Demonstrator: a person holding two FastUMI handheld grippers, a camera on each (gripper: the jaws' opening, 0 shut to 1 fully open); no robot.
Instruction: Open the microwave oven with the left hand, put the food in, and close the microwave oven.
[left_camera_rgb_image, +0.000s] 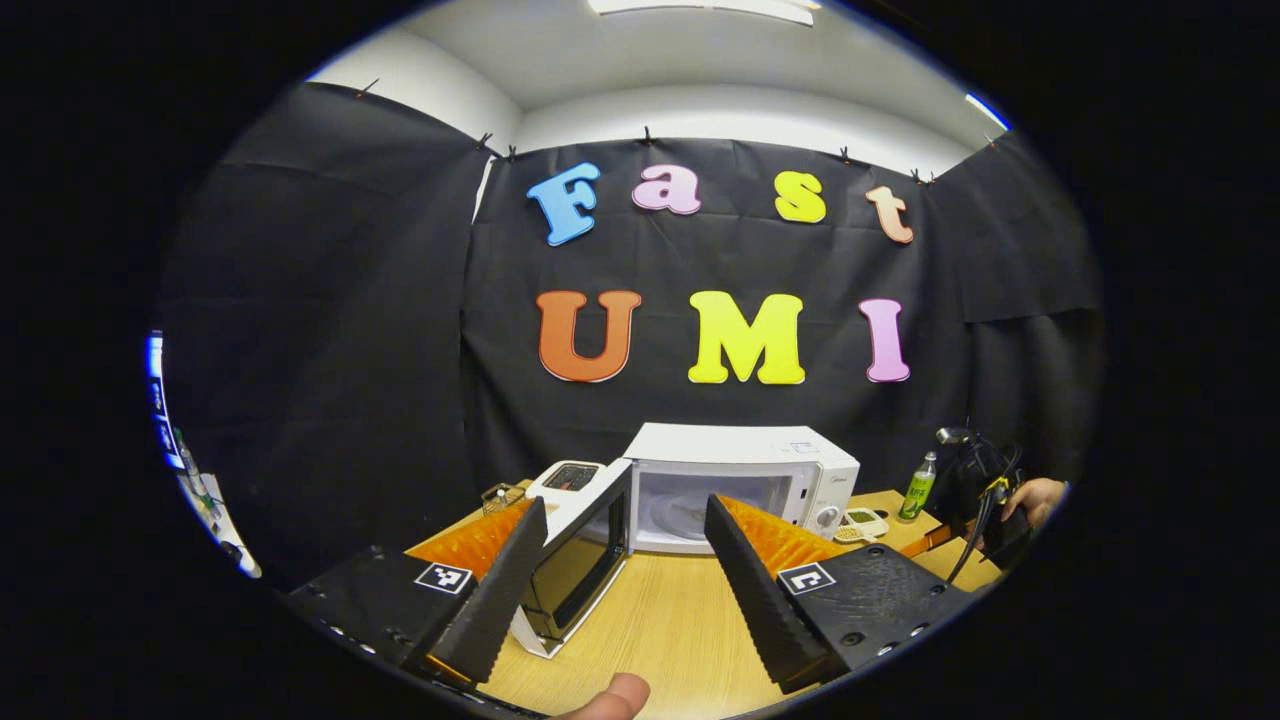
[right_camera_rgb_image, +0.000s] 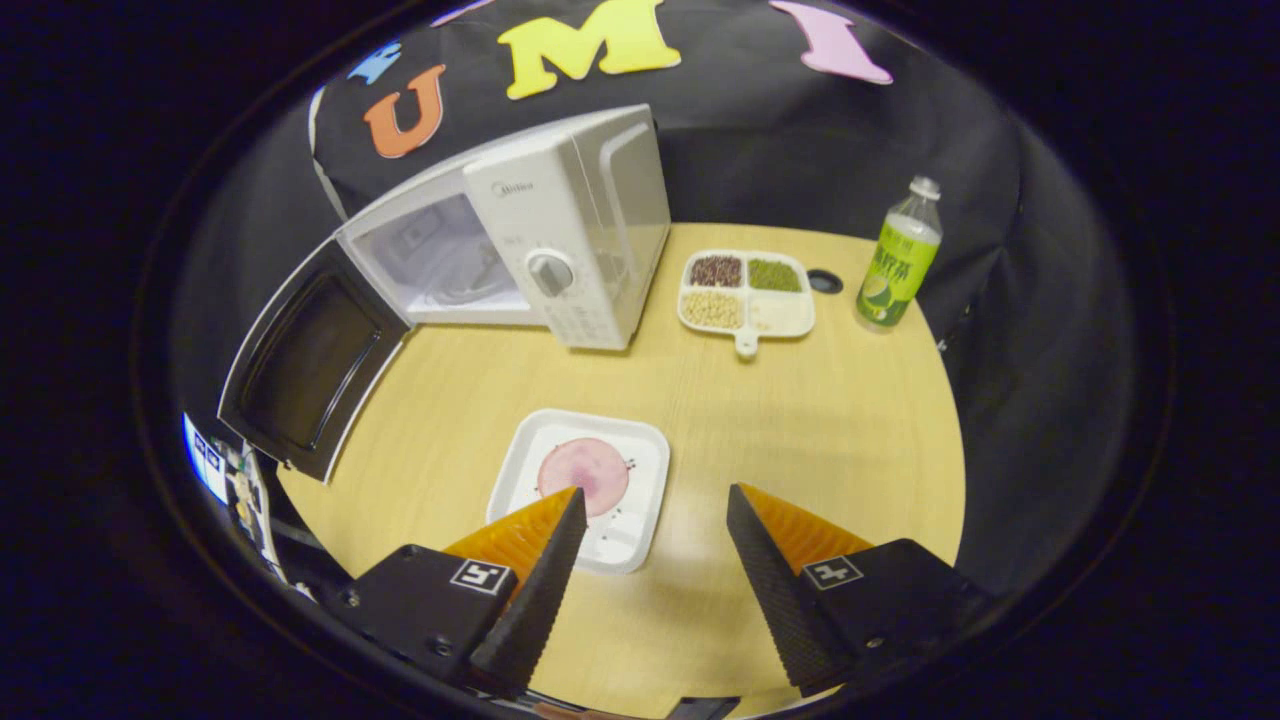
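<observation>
Food, pink round slice on white square plastic tray (right_camera_rgb_image: 583, 487), lay lower centre, just ahead of right gripper (right_camera_rgb_image: 650, 545), fingers spread, empty. White microwave oven (right_camera_rgb_image: 545, 240) upper left, door (right_camera_rgb_image: 305, 370) swung open. Left gripper (left_camera_rgb_image: 625, 560) likewise spread, empty.

Right tool (right_camera_rgb_image: 655, 540): plate (right_camera_rgb_image: 585, 488) with food (right_camera_rgb_image: 583, 473) on bench (right_camera_rgb_image: 820, 420), just ahead, partly under its left finger. Microwave (right_camera_rgb_image: 560, 240) farther ahead-left, door (right_camera_rgb_image: 305, 370) swung open to the left. Divided tray (right_camera_rgb_image: 746, 293) ahead, just right of microwave; bottle (right_camera_rgb_image: 898, 260) right of tray, upright.

Left tool (left_camera_rgb_image: 625, 545): microwave (left_camera_rgb_image: 745, 480) straight ahead, open door (left_camera_rgb_image: 575, 560) between the fingers, near the left one. Toaster (left_camera_rgb_image: 568, 478) behind-left of microwave. Tray (left_camera_rgb_image: 862, 523) and bottle (left_camera_rgb_image: 918, 488) ahead-right.
</observation>
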